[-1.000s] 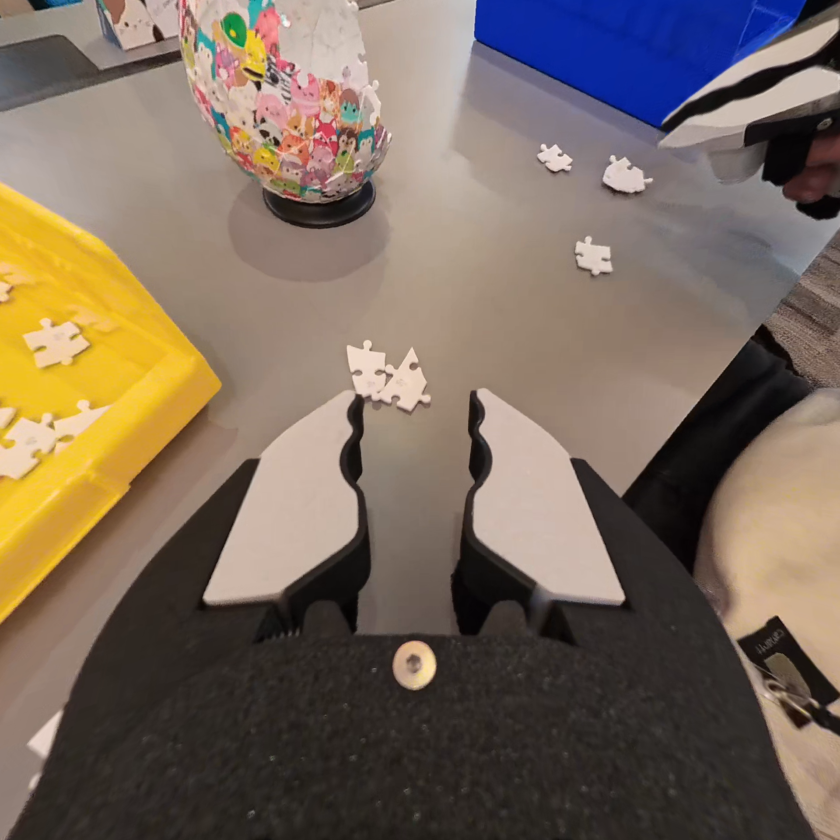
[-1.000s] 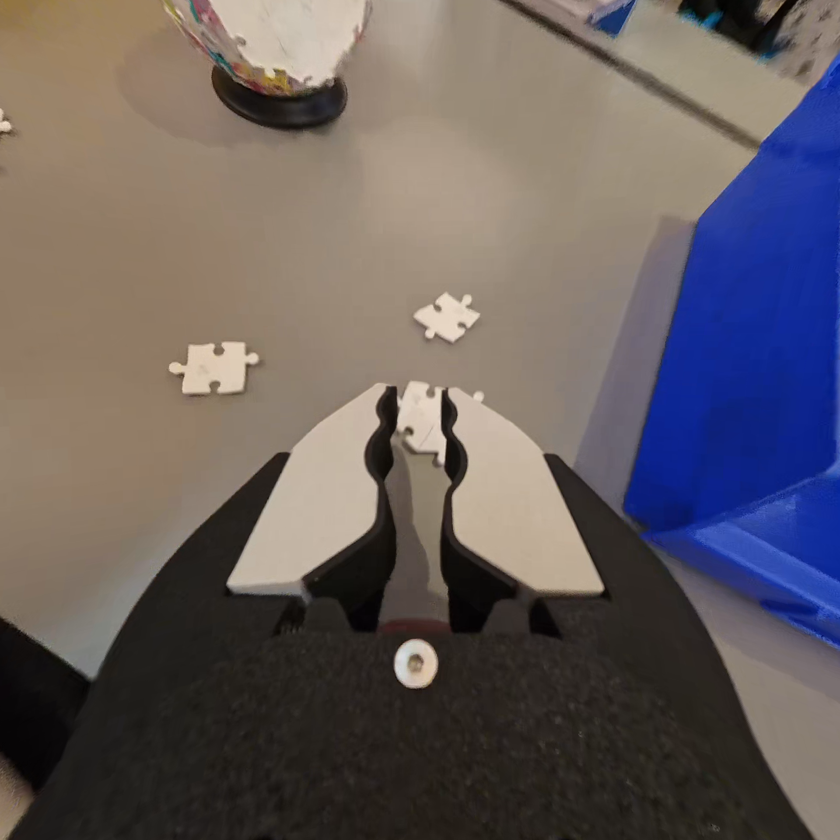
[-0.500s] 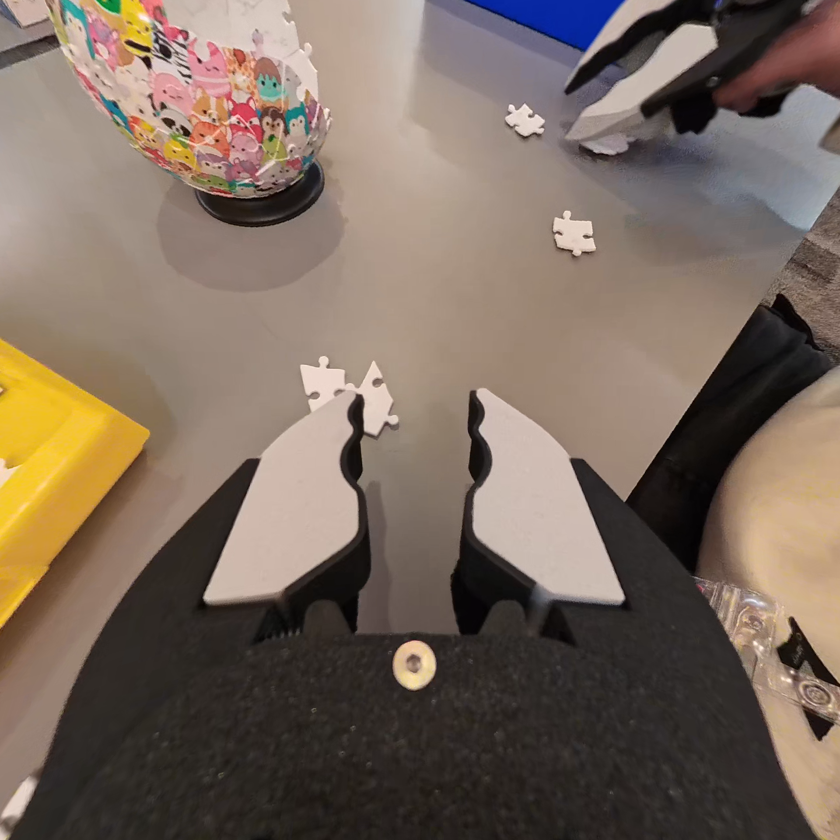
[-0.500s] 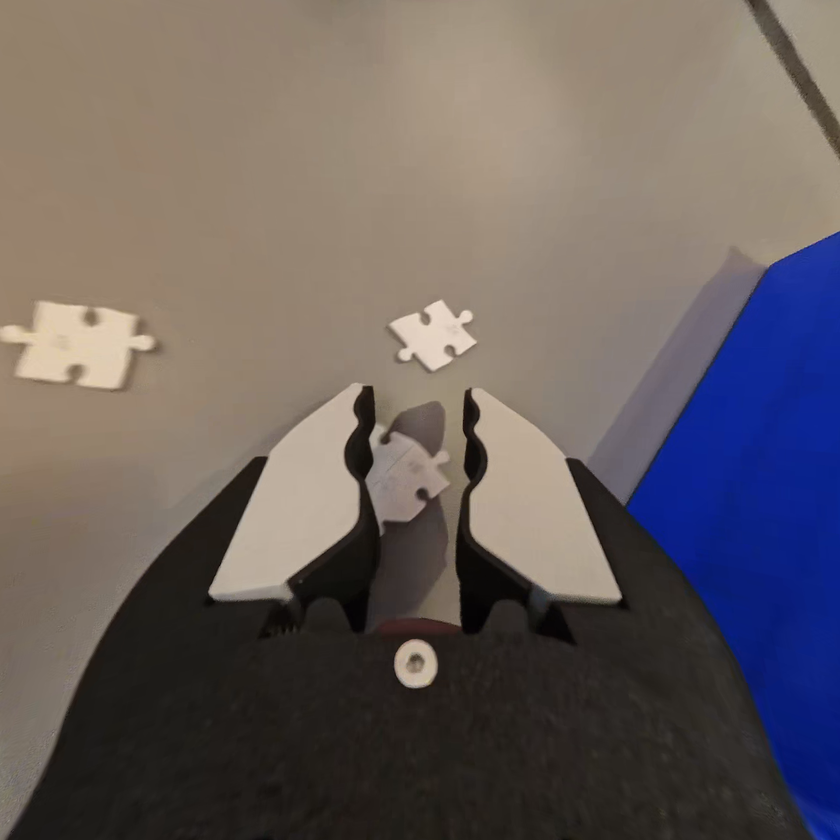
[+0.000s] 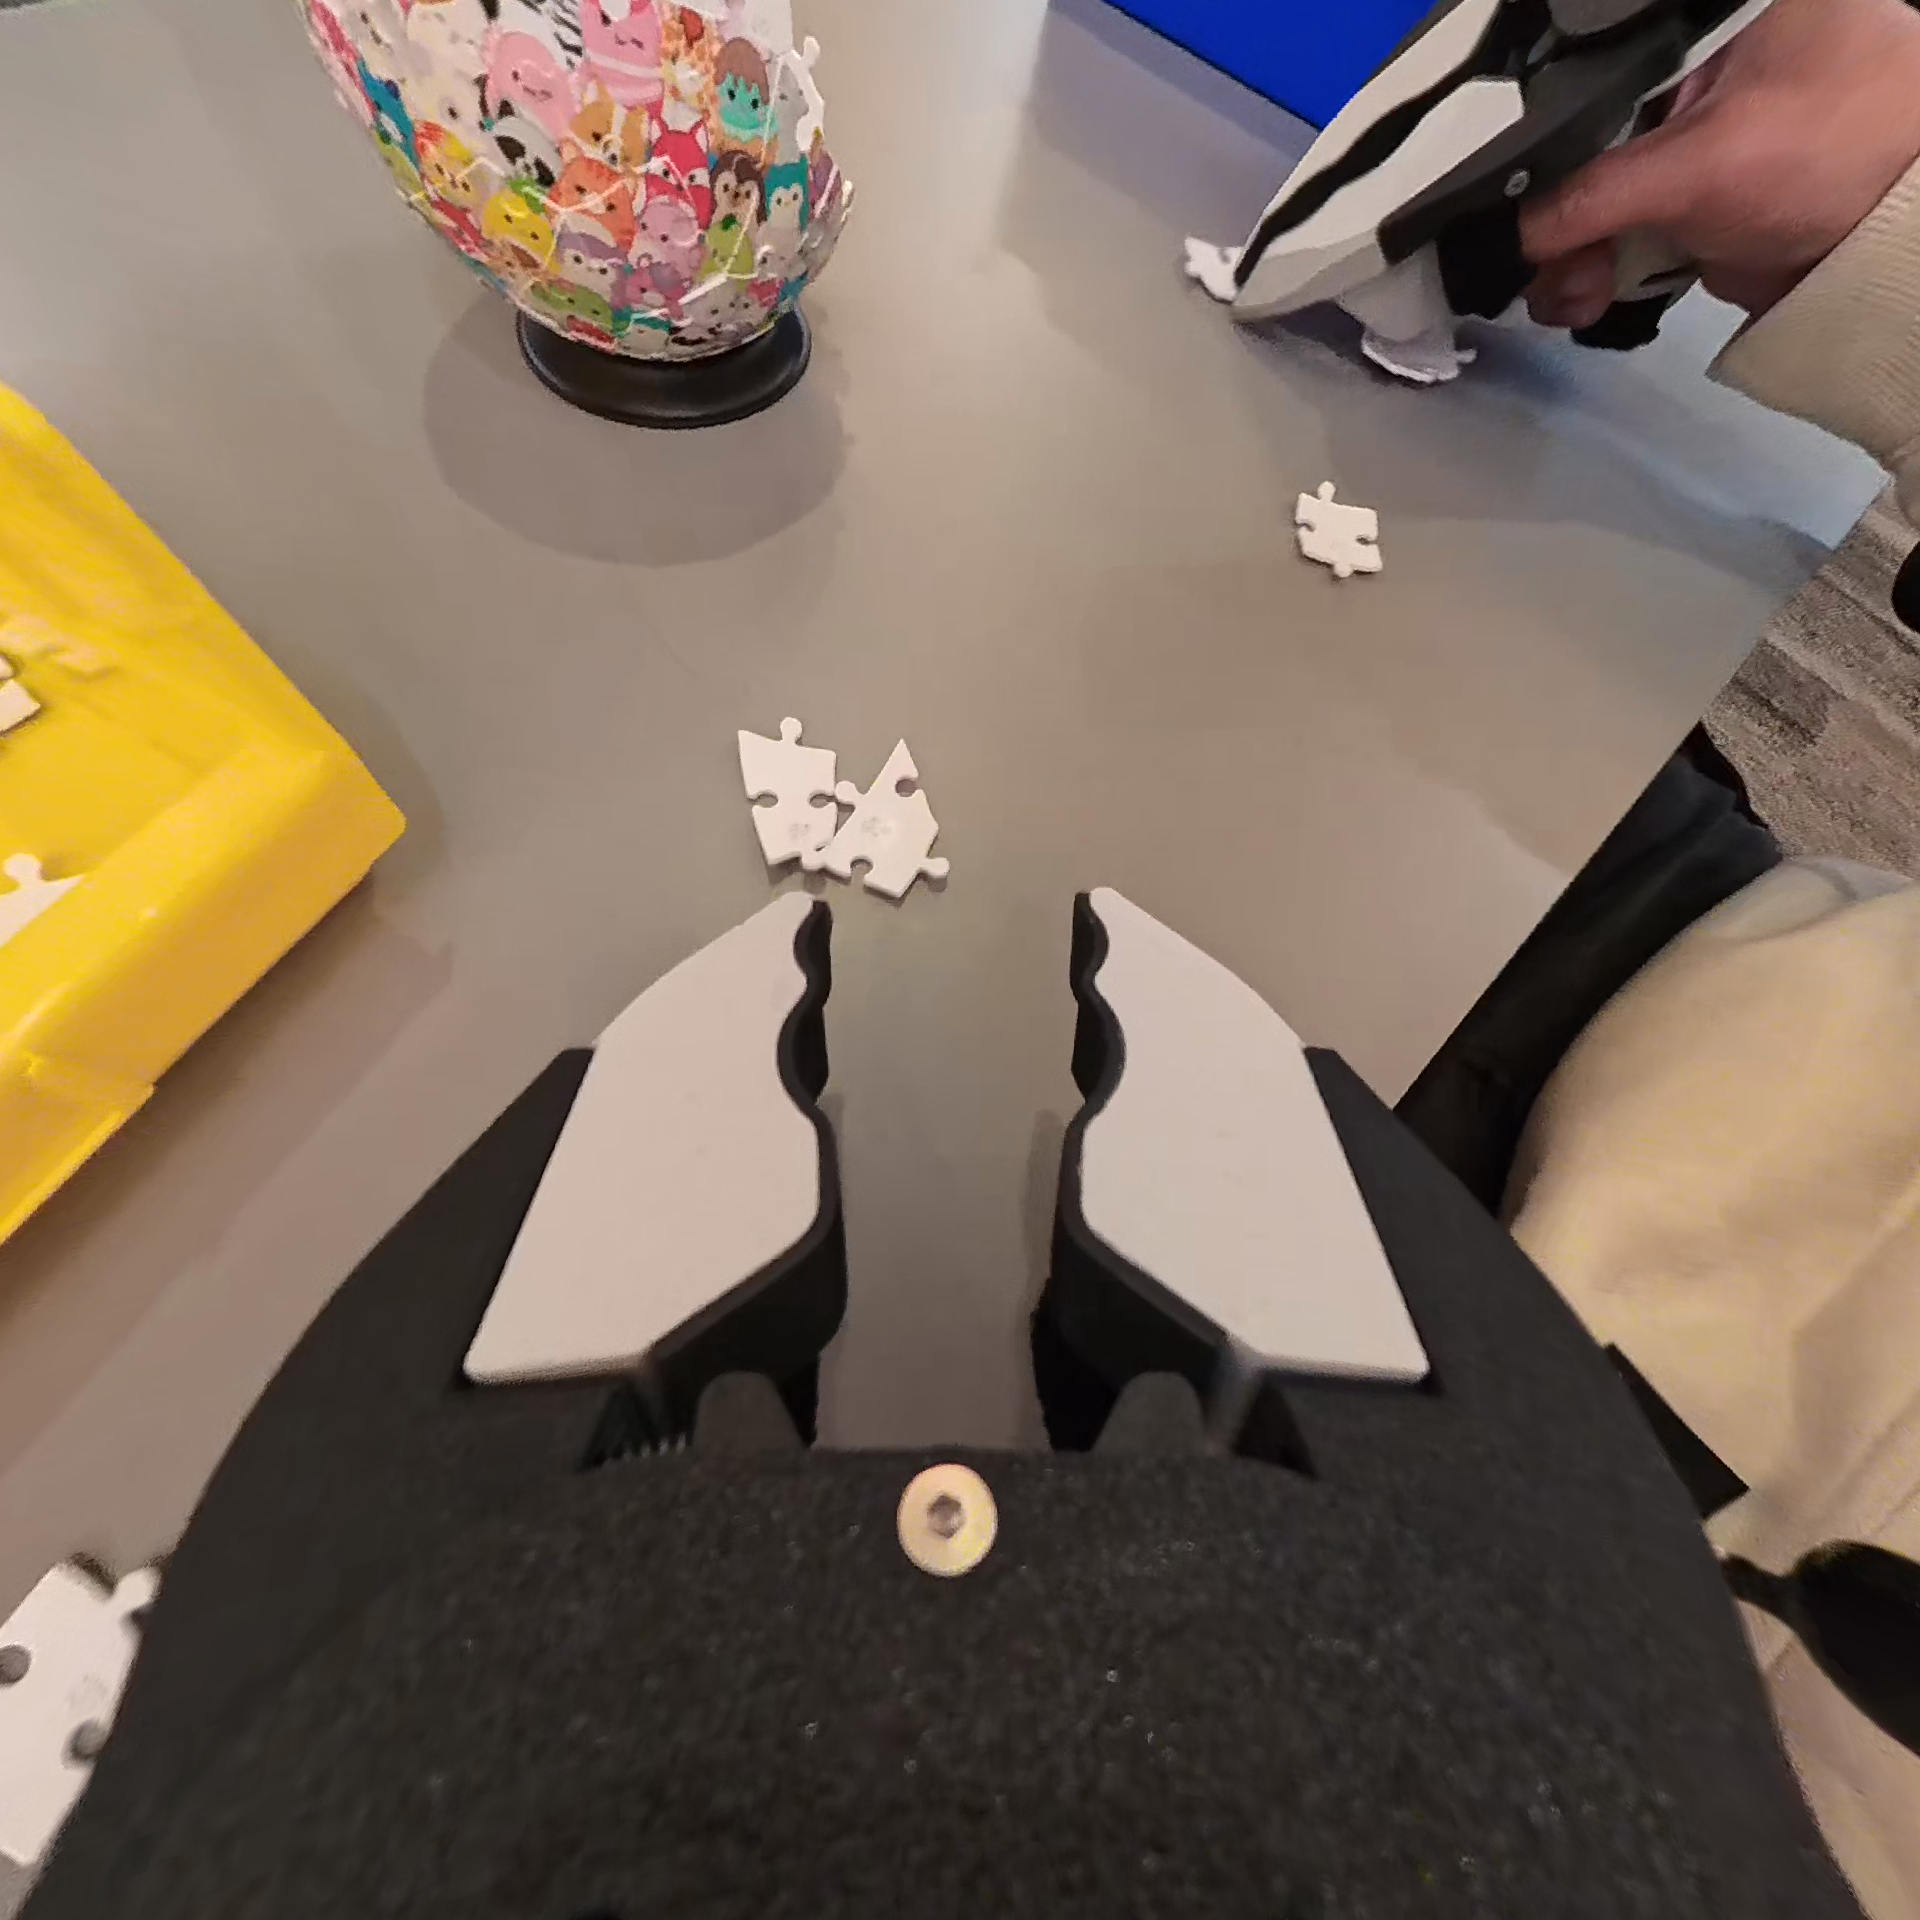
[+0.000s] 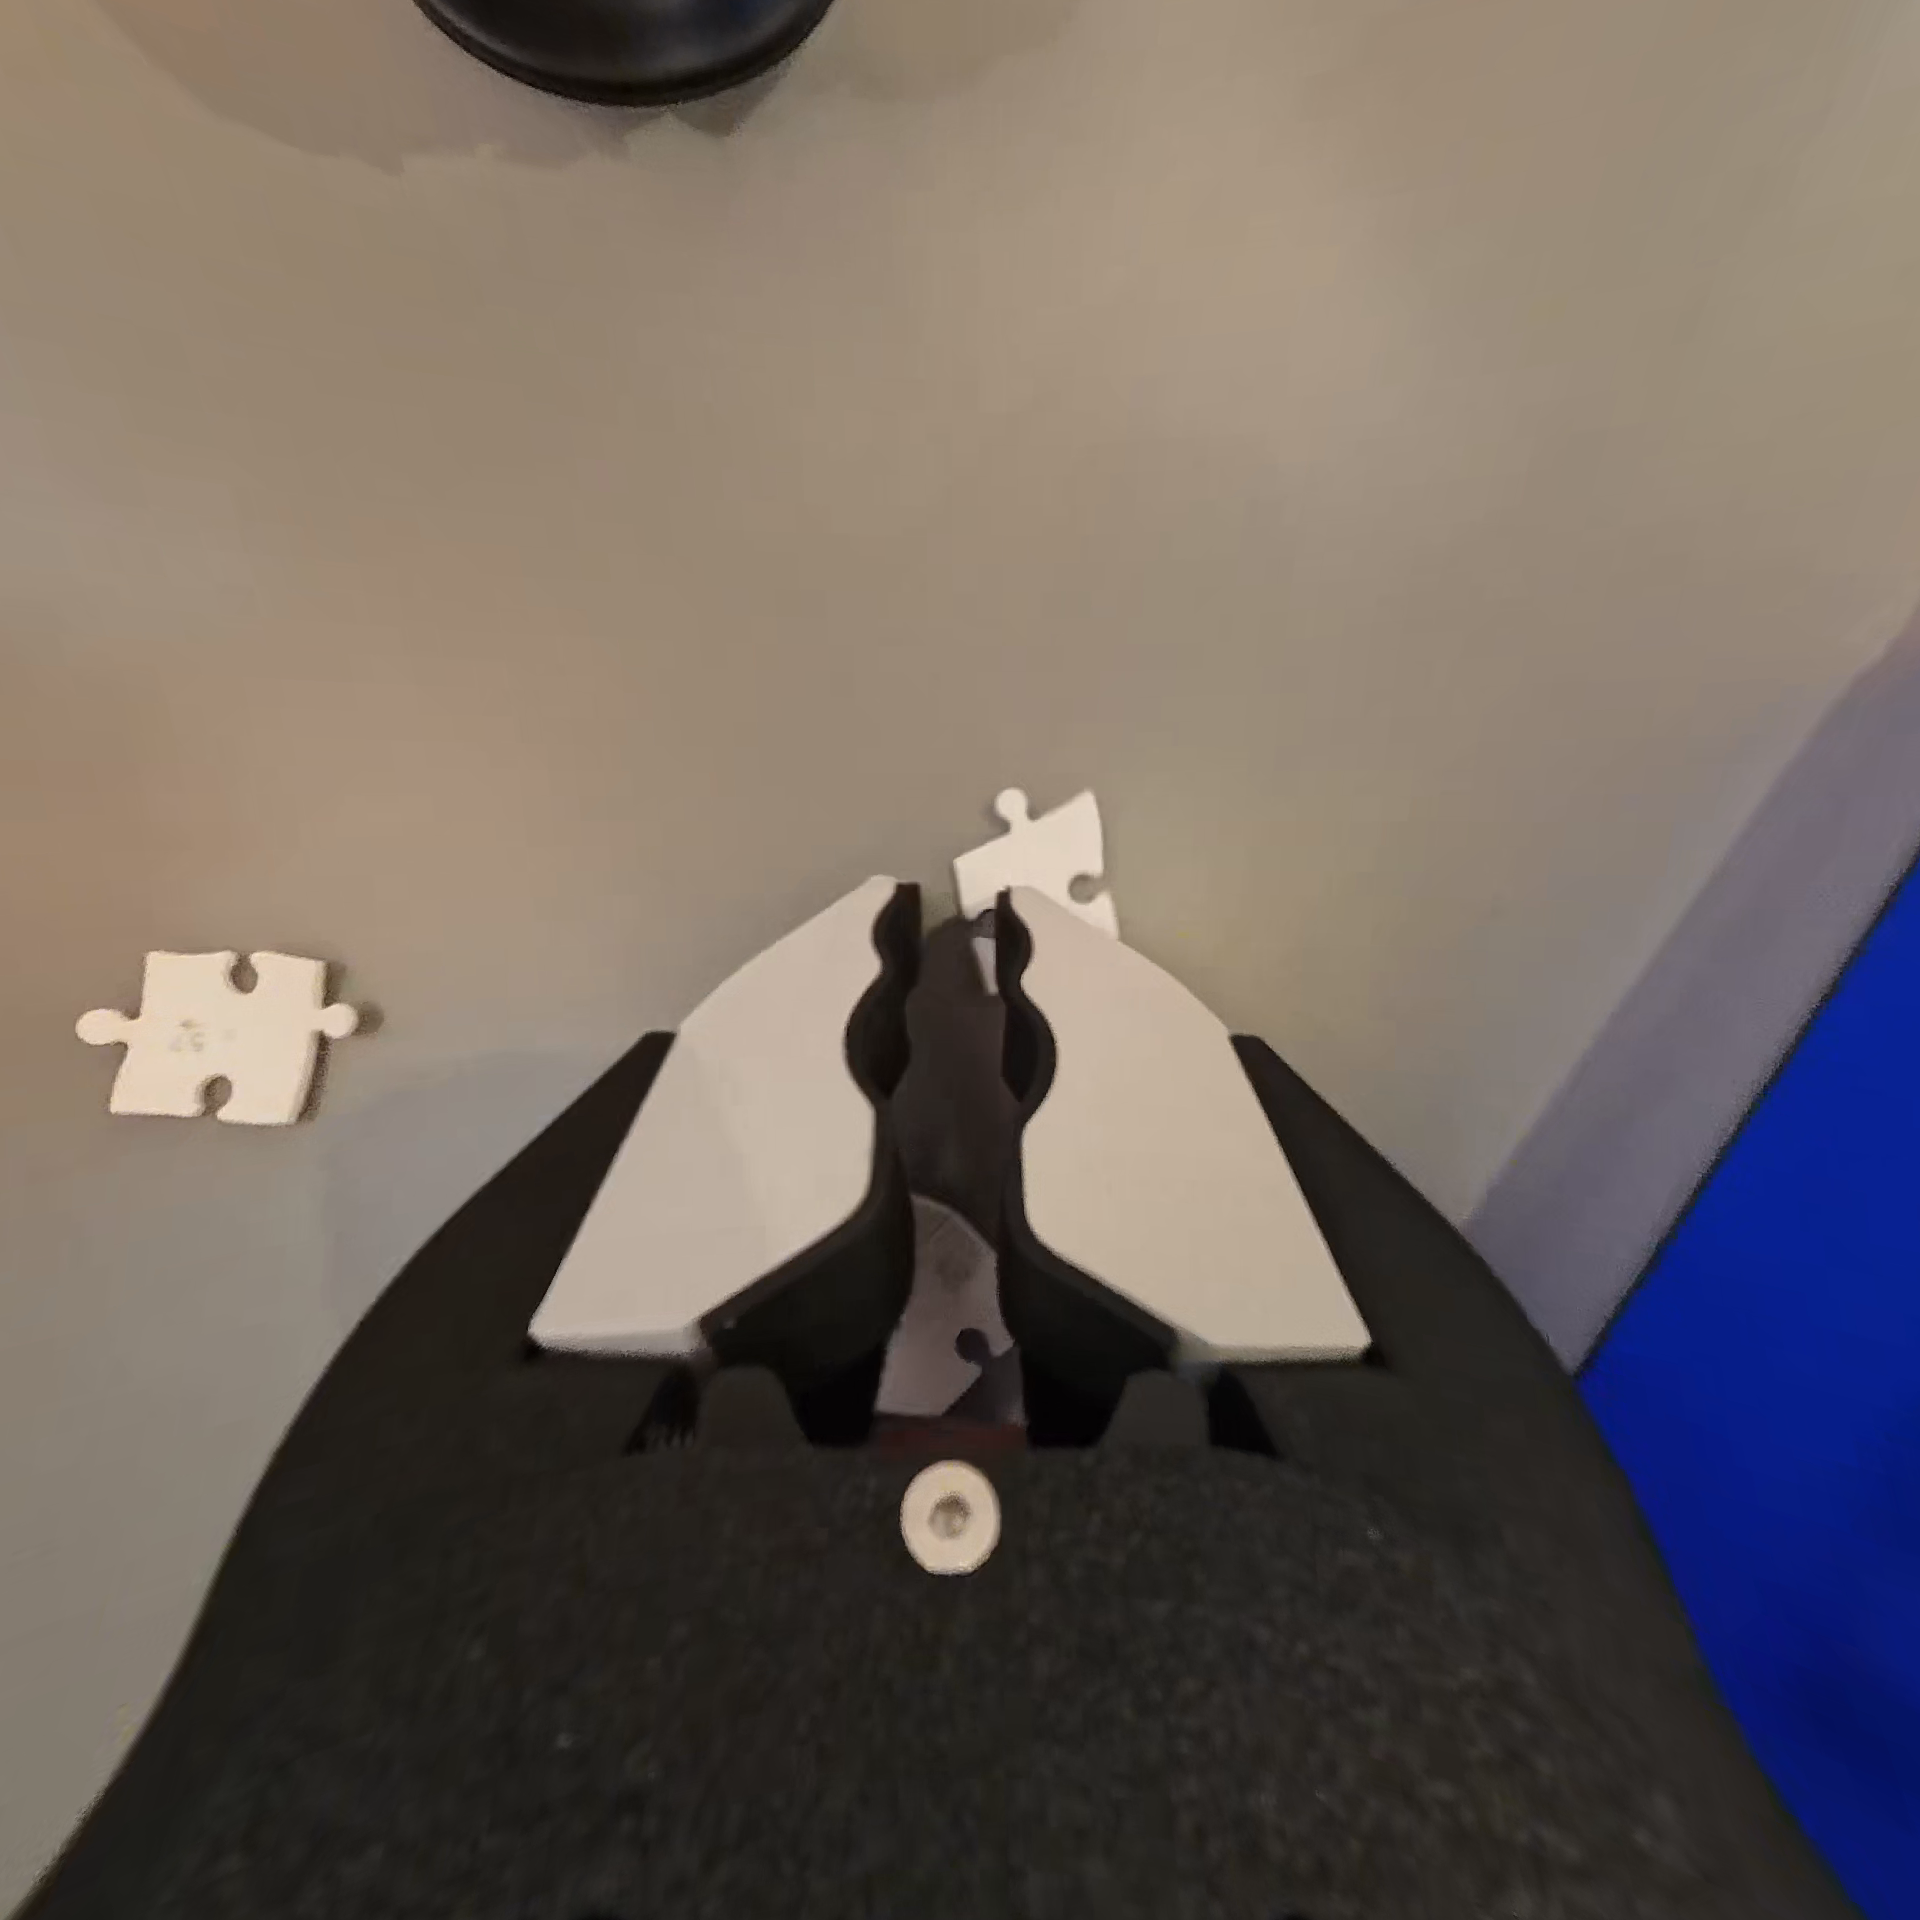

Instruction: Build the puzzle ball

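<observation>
The colourful puzzle ball (image 5: 623, 156) stands on a black stand (image 5: 665, 374) at the far left of the grey table; only the stand (image 6: 623, 42) shows in the right wrist view. My left gripper (image 5: 951, 914) is open and empty, just short of two joined white pieces (image 5: 831, 810). My right gripper (image 6: 958, 904) is low on the table, its jaws almost closed on the near corner of a white piece (image 6: 1039, 852). A sliver of that piece shows between the tips. Another white piece (image 6: 935, 1340) lies under the gripper between the finger bases. The right gripper (image 5: 1340, 239) also shows far right in the left wrist view.
A yellow bin (image 5: 156, 831) with loose white pieces stands at the left. A blue bin (image 6: 1818, 1247) stands at the right. Single white pieces lie on the table (image 5: 1338, 530), (image 6: 213, 1039), (image 5: 62, 1662). A person's hand (image 5: 1714, 177) and lap are at the right edge. The tips of one gripper are about 30 centimetres away from the tips of the other. My right tips are about 25 centimetres from the colourful puzzle ball (image 5: 623, 156), my left tips only 15 centimetres.
My right gripper moved forward over the piece that lay between its fingers, reached the farther piece and narrowed its jaws. My left gripper drew back slightly and stayed open.
</observation>
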### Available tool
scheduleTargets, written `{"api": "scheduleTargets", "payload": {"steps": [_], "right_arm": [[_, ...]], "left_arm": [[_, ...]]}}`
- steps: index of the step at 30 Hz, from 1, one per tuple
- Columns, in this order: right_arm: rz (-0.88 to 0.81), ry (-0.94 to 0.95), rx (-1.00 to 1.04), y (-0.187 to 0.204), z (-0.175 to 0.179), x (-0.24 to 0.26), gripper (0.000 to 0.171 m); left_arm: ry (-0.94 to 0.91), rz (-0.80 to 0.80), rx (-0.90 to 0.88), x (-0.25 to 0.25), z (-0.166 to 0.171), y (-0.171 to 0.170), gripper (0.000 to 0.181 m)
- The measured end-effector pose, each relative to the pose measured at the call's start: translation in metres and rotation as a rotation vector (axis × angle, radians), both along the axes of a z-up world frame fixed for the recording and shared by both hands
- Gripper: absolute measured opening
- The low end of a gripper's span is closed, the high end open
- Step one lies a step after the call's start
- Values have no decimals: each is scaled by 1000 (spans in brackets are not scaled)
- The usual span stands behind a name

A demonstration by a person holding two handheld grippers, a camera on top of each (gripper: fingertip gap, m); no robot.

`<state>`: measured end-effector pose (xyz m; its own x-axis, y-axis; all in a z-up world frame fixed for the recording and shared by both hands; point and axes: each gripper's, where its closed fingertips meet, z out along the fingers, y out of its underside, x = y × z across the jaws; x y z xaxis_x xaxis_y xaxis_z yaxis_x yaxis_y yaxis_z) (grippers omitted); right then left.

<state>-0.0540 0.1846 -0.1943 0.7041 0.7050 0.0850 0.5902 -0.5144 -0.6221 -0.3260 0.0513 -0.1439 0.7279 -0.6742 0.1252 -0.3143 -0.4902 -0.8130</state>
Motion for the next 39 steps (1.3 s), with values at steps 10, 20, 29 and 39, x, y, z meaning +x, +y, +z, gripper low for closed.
{"api": "scheduleTargets", "payload": {"steps": [10, 20, 29, 39], "right_arm": [[43, -26, 18, 1, 6, -10, 0], [-44, -68, 79, 12, 24, 5, 23], [-22, -68, -23, 13, 2, 14, 23], [-9, 32, -90, -4, 0, -6, 17]], "left_arm": [[-22, 16, -34, -9, -4, -2, 44], [-42, 14, -69, -8, -9, 0, 44], [-24, 12, -67, -8, -11, -2, 44], [3, 6, -57, -6, -13, -3, 44]]}}
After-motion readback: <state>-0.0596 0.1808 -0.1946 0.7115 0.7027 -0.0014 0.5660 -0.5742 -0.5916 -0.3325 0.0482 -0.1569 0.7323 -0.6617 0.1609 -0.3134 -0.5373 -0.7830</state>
